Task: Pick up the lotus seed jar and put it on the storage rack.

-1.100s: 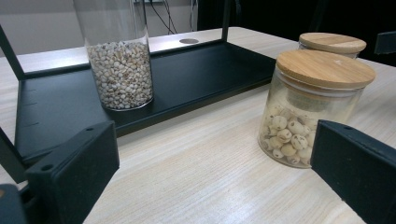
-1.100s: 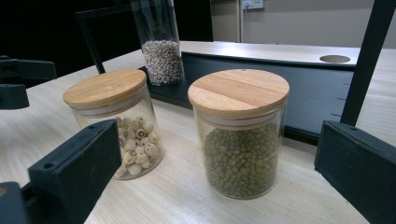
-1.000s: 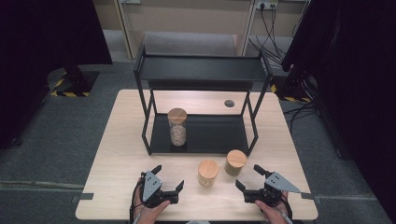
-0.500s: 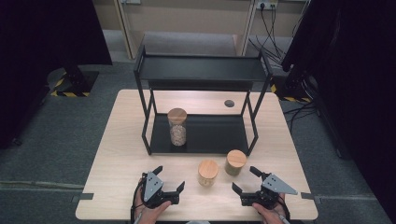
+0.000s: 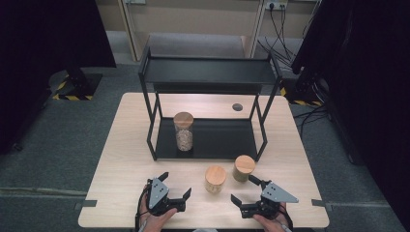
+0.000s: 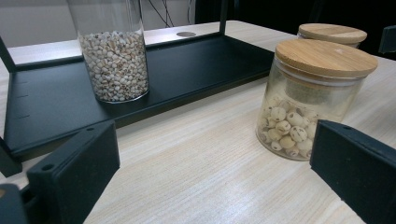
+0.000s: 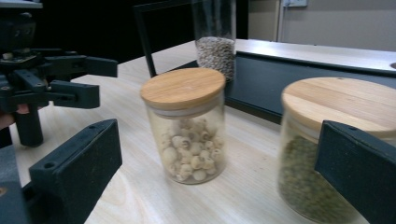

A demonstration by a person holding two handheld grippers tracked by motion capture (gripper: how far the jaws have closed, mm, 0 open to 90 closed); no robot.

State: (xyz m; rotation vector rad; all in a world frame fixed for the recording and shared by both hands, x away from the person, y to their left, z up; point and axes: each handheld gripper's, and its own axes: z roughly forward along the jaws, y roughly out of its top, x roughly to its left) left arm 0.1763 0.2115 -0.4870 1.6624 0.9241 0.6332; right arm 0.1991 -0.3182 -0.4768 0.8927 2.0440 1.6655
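Both the left gripper [image 5: 175, 189] and right gripper [image 5: 246, 189] are spread wide, holding nothing. The jar [image 5: 215, 179] stands between them on the table [image 5: 125, 159]; glass looks slippery and breakable, so take it around the body

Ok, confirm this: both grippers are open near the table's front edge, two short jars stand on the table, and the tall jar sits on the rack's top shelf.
Wrong shelf. The high view shows the tall jar on the rack's bottom shelf, not the top. The rest holds.

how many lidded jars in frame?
3. Tall jar stands on the rack's lower shelf; lotus-seed jar and green-filled jar sit on the table in front. None visibly hidden.
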